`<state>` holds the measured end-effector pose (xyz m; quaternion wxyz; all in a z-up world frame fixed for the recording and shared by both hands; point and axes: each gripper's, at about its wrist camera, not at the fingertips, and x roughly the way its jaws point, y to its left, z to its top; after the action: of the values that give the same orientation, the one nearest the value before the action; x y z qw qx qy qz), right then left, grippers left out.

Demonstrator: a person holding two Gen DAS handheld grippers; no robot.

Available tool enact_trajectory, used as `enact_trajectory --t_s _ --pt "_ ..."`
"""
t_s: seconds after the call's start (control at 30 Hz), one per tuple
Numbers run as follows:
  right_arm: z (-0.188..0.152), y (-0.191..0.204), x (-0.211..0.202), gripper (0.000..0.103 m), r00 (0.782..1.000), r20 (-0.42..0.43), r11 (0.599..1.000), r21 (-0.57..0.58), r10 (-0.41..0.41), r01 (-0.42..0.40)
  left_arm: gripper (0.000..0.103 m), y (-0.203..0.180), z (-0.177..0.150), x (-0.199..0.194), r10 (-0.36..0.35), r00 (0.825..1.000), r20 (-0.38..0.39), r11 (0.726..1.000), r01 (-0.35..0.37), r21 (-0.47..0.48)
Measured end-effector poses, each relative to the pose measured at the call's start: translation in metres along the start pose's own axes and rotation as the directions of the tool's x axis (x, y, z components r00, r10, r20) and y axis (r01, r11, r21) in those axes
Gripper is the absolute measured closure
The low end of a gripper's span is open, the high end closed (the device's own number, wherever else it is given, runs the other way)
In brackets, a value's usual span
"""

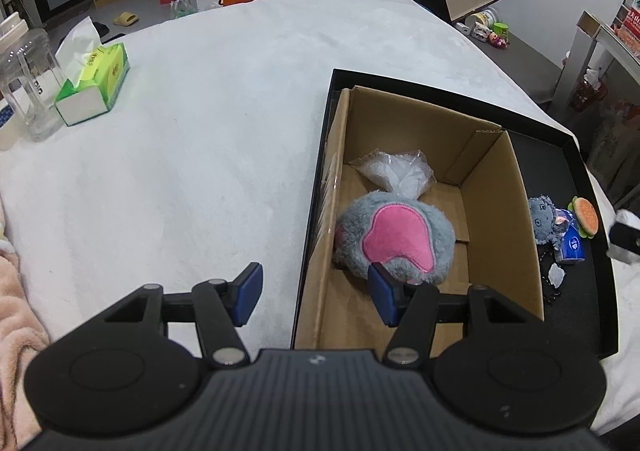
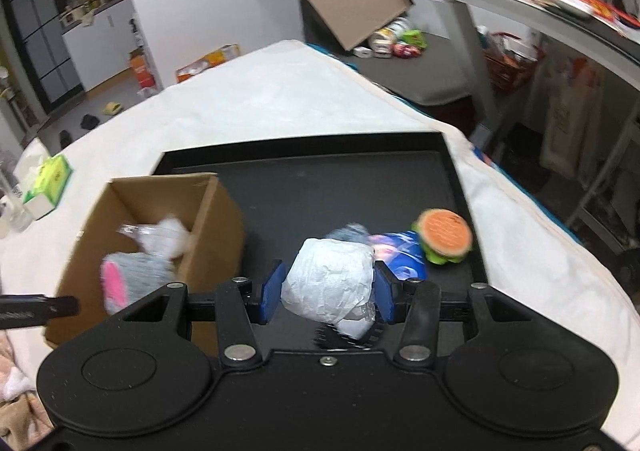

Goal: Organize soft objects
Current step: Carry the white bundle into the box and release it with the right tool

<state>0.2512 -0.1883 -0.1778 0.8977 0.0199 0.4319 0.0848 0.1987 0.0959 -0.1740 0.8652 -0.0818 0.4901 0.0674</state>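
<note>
Your right tool (image 2: 327, 295) is clamped on a white bundle (image 2: 328, 283), crumpled and papery in texture, lumpy and roughly rounded, with a clear film patch at its lower edge; both blue pads press its sides. It hangs above the black tray (image 2: 304, 187), which is flat, matte and low-walled. Behind the bundle on the tray lie a small grey plush (image 1: 541, 215), fuzzy, with stitched features; a blue glossy packet (image 1: 573, 243); and a burger-shaped plush (image 2: 444, 237) with an orange bun and green frill, the three close together. Your left tool (image 1: 316, 293) stands spread wide and holds nothing; its right pad sits just in front of a grey plush with a pink patch (image 1: 394, 239), though you cannot tell contact from this view. That plush is shaggy, rounded and lies inside the cardboard box (image 1: 516, 211), toward the near left of its floor. Against its far side rests a clear plastic bag (image 1: 396, 171), crinkled, with white filling. The box is plain brown corrugated board, open-topped, and stands in the left part of the tray. The tray rests on a white cloth-covered tabletop (image 1: 208, 155) with a soft, slightly napped surface. At the far left of it stand a green tissue pack (image 1: 94, 85) and a clear plastic jar (image 1: 30, 83), side by side.
</note>
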Motion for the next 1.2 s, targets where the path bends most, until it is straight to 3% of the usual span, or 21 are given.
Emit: enact_trajectory --t_s 0.47,0.57,0.7,0.8,1.2 --pt "0.014 0.064 0.007 0.056 0.999 0.016 0.993 -0.108 0.045 -0.043 0.055 0.012 -0.008 0.008 -0.059 0.998 -0.012 0.998 0.059 -0.023" --pt "0.014 0.075 0.010 0.056 0.999 0.011 0.991 -0.123 0.048 -0.046 0.060 0.013 -0.009 0.012 -0.076 0.997 -0.021 0.997 0.075 -0.025" --pt "0.015 0.089 0.015 0.056 0.999 0.011 0.988 -0.146 0.052 -0.050 0.080 0.018 -0.010 0.018 -0.096 0.995 -0.034 0.995 0.095 -0.039" --pt "0.016 0.098 0.019 0.056 0.998 0.010 0.986 -0.158 0.061 -0.058 0.086 0.021 -0.010 0.021 -0.110 0.993 -0.041 0.993 0.108 -0.051" --pt "0.025 0.124 0.040 0.056 0.997 0.010 0.975 -0.210 0.078 -0.075 0.088 0.023 -0.012 0.024 -0.128 0.991 -0.042 0.990 0.126 -0.065"
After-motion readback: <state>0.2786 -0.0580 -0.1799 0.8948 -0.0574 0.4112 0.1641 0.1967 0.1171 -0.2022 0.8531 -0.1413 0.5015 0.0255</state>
